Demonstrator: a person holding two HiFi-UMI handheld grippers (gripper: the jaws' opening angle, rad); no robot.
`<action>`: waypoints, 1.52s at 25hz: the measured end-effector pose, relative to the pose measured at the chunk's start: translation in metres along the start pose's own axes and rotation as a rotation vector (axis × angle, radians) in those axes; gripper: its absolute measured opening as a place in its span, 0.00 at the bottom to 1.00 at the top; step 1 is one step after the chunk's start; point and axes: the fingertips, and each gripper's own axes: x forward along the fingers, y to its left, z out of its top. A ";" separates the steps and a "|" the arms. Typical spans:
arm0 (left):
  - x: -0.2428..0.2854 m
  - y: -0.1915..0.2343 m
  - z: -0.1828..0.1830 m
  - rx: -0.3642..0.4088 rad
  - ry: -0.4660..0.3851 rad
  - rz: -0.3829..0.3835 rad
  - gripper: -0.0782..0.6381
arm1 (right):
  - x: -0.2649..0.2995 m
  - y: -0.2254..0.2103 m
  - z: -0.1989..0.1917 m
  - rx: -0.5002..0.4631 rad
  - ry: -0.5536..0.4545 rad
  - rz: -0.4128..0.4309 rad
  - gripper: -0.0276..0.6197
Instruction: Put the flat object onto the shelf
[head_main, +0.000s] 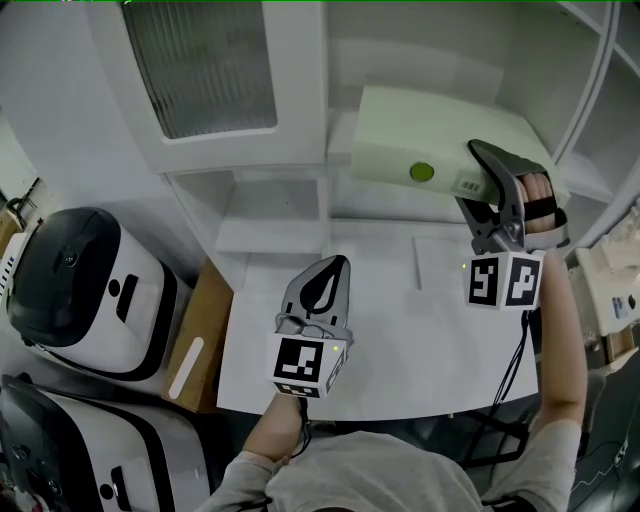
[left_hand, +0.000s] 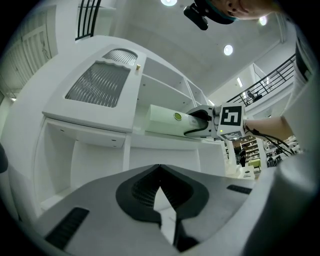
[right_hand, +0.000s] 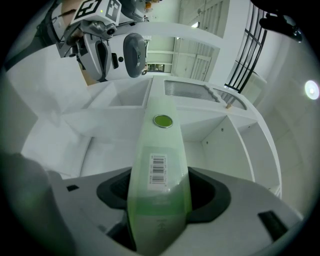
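Right gripper: jaws clenched on the near end of the flat object, a pale green slab. Grip confirmed in the right gripper view, where the slab ran out straight from between the jaws. It carried a round green sticker and a barcode label.

Flat object position: held level above the back right corner of the worktop, its far end reaching into the white shelf unit. Contact with a shelf board could not be told.

Left gripper: jaws pressed together, nothing between them. It hung over the front left part of the worktop, well apart from the slab and pointing toward the shelf.

A cabinet door with a ribbed panel stood left of the open shelf. A black-and-white appliance sat off the worktop's left edge.
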 end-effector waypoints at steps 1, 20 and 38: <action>0.001 0.002 -0.001 -0.001 0.002 -0.001 0.13 | 0.003 0.000 -0.001 0.000 0.001 0.003 0.50; 0.004 0.019 -0.005 -0.010 0.008 0.025 0.13 | 0.025 0.003 -0.010 0.011 0.031 -0.012 0.53; 0.009 0.003 -0.003 0.001 0.005 -0.003 0.13 | 0.002 0.002 -0.032 0.034 0.077 -0.024 0.48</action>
